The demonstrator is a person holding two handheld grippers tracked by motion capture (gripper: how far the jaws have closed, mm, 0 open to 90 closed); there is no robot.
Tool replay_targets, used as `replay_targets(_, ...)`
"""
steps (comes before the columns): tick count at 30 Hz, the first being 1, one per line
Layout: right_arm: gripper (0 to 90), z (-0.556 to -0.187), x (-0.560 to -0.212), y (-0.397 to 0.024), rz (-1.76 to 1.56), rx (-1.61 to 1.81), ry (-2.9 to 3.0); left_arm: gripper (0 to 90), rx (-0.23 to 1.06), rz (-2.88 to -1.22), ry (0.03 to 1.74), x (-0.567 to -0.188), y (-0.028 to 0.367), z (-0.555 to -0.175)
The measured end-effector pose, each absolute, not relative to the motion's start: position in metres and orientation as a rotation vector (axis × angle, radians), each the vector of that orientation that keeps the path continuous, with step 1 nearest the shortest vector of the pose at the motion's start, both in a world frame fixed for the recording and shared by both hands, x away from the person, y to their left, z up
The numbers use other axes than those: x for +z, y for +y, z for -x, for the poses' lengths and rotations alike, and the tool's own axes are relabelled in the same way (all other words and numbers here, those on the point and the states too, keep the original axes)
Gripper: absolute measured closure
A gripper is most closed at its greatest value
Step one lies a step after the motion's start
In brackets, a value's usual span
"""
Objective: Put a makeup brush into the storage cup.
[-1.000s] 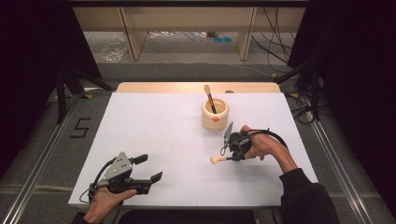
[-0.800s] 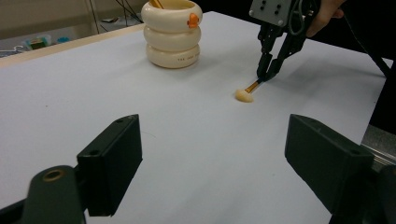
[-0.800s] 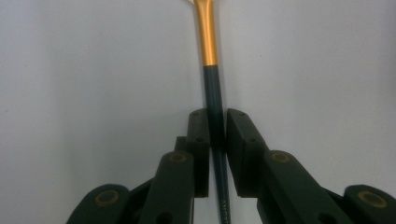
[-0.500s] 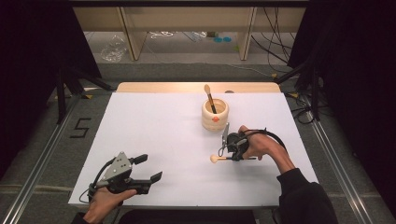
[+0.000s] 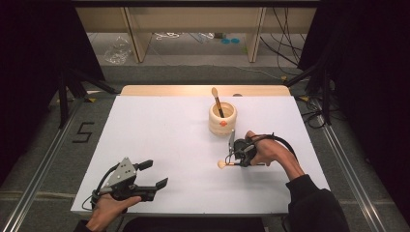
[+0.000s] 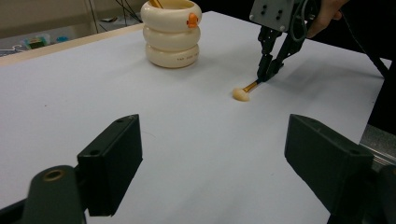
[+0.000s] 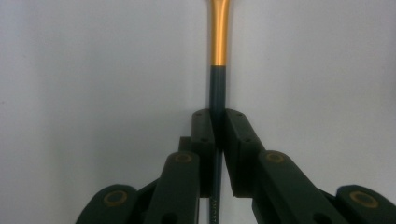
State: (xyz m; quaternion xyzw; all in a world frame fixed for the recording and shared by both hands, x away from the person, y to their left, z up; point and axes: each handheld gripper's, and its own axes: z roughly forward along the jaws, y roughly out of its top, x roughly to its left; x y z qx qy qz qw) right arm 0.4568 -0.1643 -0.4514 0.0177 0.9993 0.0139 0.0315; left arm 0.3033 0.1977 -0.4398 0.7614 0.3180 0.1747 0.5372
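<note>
Left gripper (image 5: pixel 153 175): near table (image 5: pixel 159 130) edge, jaws apart, nothing between them. Right gripper (image 7: pixel 218 140): jaws clamped on brush (image 5: pixel 226 164) handle. Brush lies flat on table, long axis left-right, cream head pointing left. Beyond: cream ringed holder (image 5: pixel 222 117), its small print unreadable; floor marking "5" (image 5: pixel 83 132).

Your grippers are black with brass pivot screws; the left gripper (image 5: pixel 153 174) carries a grey three-cornered plate; your right sleeve (image 5: pixel 316 208) is dark.

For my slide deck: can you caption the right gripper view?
Right hand-held gripper shut on a makeup brush, its dark handle clamped between the jaws above the white table.
</note>
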Motion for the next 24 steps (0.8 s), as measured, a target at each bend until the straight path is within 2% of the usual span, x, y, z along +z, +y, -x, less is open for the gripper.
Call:
replay_targets(16,83.2,-0.457,-0.441,-0.168,0.058,0.259,3.018,18.8,0.421,-1.81,0.773,-0.439,0.199,-0.302)
replay_targets(24,83.3,-0.461,-0.424,-0.173,-0.072,0.546,2.888,18.8,0.416,-1.808,0.785,-0.44,0.199,-0.302)
